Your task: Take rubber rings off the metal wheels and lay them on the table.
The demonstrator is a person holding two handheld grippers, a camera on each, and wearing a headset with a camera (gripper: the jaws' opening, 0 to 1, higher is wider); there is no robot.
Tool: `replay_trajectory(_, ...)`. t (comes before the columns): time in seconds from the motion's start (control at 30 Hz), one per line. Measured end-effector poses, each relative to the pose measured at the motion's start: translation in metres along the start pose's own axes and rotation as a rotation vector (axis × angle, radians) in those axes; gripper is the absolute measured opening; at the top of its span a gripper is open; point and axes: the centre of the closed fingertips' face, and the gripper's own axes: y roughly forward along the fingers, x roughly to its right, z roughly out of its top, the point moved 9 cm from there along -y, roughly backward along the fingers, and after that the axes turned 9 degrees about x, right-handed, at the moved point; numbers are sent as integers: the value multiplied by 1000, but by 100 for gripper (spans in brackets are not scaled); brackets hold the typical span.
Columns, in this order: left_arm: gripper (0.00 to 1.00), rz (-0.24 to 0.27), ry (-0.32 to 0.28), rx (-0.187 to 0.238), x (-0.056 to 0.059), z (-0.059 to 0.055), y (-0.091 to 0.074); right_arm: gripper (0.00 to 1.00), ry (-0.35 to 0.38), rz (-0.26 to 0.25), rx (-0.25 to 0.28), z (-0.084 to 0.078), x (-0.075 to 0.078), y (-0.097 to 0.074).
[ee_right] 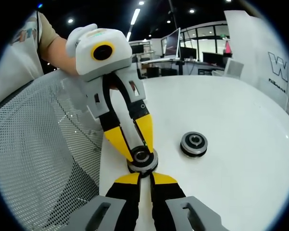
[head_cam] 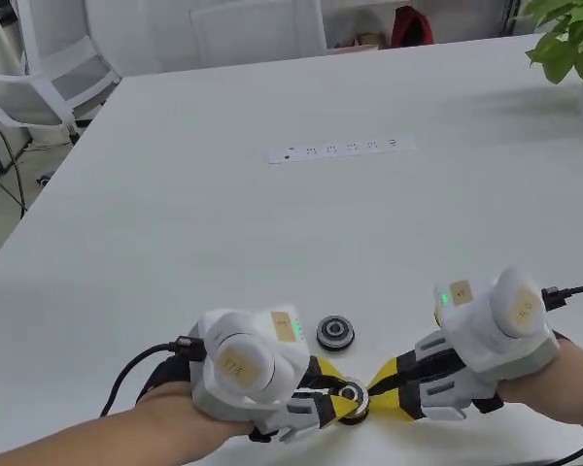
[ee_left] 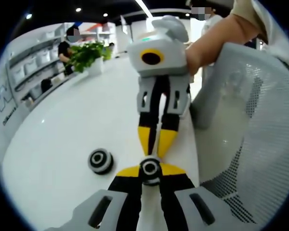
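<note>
Starting on the left: got the left claw point(head_cam: 330, 398) lying low on the white surface point(head_cam: 272, 223), jaws clamped either side of a metal wheel point(head_cam: 349, 396), with a hand wrapped round the white body behind. Same story in the left gripper view, yellow tips hugging both flanks of that wheel. Just past the left claw's tips, on the side away from the person and clear of both claws, spotted a second wheel point(head_cam: 335, 332) sitting flat on the surface, dark band round a shiny hub. Moving right: got the right claw point(head_cam: 375, 390) pointing straight back at the left one, nose to nose, jaws squeezed nearly together and tips pressed onto the near edge of the metal wheel. Can't tell whether any rubber ring is actually pinched between them, too small to make out. Way out ahead of both claws, seeing a white power strip point(head_cam: 340, 149) flat on the surface. Off beyond the right claw, some green plant leaves point(head_cam: 568, 39) at the far corner.
</note>
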Motion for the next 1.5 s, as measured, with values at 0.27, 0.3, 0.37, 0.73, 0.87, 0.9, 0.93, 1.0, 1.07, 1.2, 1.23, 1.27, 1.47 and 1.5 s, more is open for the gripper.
replay_trajectory(0.27,14,0,3,-1,0,0,0,1,37,-12,2,0,2,0)
replay_trajectory(0.3,14,1,4,-1,0,0,0,0,51,-15,4,0,2,-1)
replay_trajectory(0.37,14,1,8,-3,0,0,0,0,62,-18,5,-1,3,-1)
replay_trajectory(0.73,13,1,14,-6,1,0,0,0,230,-30,32,-3,5,-5)
replay_trajectory(0.87,13,1,16,-8,1,1,0,0,272,-30,48,-2,5,-7)
replay_trajectory(0.9,13,2,16,-8,1,1,0,0,275,-30,51,-2,5,-7)
replay_trajectory(0.93,13,2,15,-9,1,1,0,0,291,-30,58,-2,5,-7)
replay_trajectory(1.0,13,2,16,-10,1,1,0,0,316,-29,69,-2,5,-10)
replay_trajectory(1.07,13,2,16,-11,1,1,0,0,353,-31,84,-3,6,-10)
replay_trajectory(1.2,13,5,14,-13,1,1,0,0,404,-34,97,-4,6,-10)
replay_trajectory(1.23,13,5,14,-13,2,1,0,0,422,-36,102,-4,6,-10)
replay_trajectory(1.27,13,7,13,-14,2,1,0,0,461,-37,116,-4,7,-10)
replay_trajectory(1.47,13,12,10,-17,2,2,0,0,582,-30,176,-5,8,-12)
replay_trajectory(1.5,13,13,10,-17,2,2,0,0,603,-32,180,-6,8,-12)
